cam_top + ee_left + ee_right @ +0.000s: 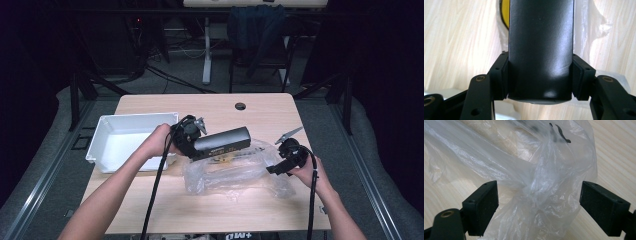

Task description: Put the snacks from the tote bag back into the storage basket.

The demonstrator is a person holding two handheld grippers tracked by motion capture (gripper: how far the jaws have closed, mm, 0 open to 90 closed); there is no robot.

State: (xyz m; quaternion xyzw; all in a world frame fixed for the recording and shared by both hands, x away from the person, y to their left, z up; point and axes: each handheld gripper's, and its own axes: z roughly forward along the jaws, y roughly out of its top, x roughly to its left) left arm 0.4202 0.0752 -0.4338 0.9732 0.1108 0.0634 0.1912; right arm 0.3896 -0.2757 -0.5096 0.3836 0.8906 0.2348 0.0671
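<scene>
A long black box [223,141] with rounded sides hangs just above the table, tilted up toward the right. My left gripper [186,139] is shut on its left end. In the left gripper view both pads [502,75] press the sides of the black box [541,47]. Under it lies a crumpled clear plastic bag [235,175] on the wooden table [260,112]. My right gripper [276,169] sits at the bag's right end. Its jaws stand wide open, with a bunched fold of the bag [544,187] between the pads [482,205] and untouched by them.
A white plastic tray [107,131] stands at the table's left side, close behind the left hand. Something yellow [504,15] shows through the bag beneath the box. A round cable hole [240,106] sits near the far edge. Chairs and desk legs stand beyond the table.
</scene>
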